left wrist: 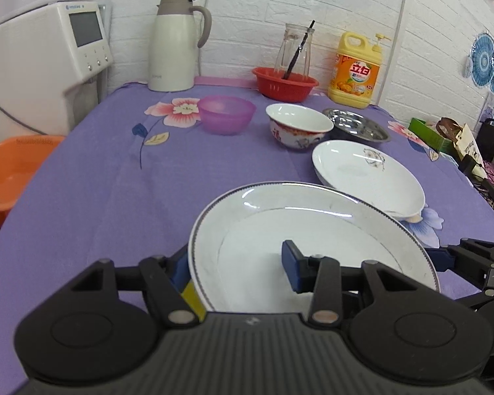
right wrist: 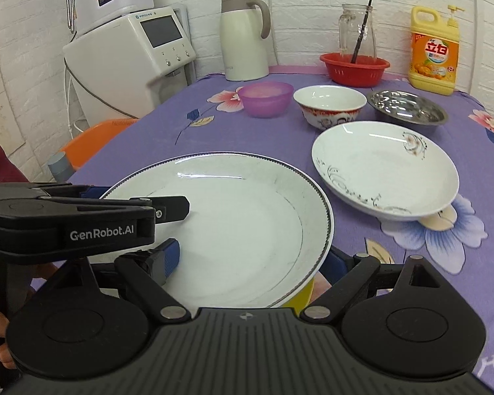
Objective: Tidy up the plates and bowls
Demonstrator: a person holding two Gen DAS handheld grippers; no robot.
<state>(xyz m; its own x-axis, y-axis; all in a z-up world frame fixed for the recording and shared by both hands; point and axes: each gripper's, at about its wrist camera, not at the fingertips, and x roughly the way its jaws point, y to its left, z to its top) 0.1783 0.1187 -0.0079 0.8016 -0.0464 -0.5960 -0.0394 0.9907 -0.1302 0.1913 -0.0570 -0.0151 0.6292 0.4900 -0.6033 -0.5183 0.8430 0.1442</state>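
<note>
I have the big round plate (left wrist: 313, 247) pinched at opposite edges, its glossy white glaze ringed by a thin dark beaded line, and it hangs over the near part of the purple flowered cloth (left wrist: 98, 181). My left gripper (left wrist: 235, 268) is closed on the plate's left rim, one blue pad on the upper face and the other below the rim. My right gripper (right wrist: 250, 265) clamps the right rim the same way; its outer pad is mostly hidden under the plate. Just beyond lies a shallower white dish (right wrist: 385, 171) with a grey scroll pattern, resting flat. Behind it stand three bowls in a row: a translucent purple plastic bowl (right wrist: 266, 98), a white porcelain bowl (right wrist: 329, 105) with red figures on its wall, and a shiny steel bowl (right wrist: 408, 107). The near rim of the plate is cut off by my own gripper bodies in both views.
</note>
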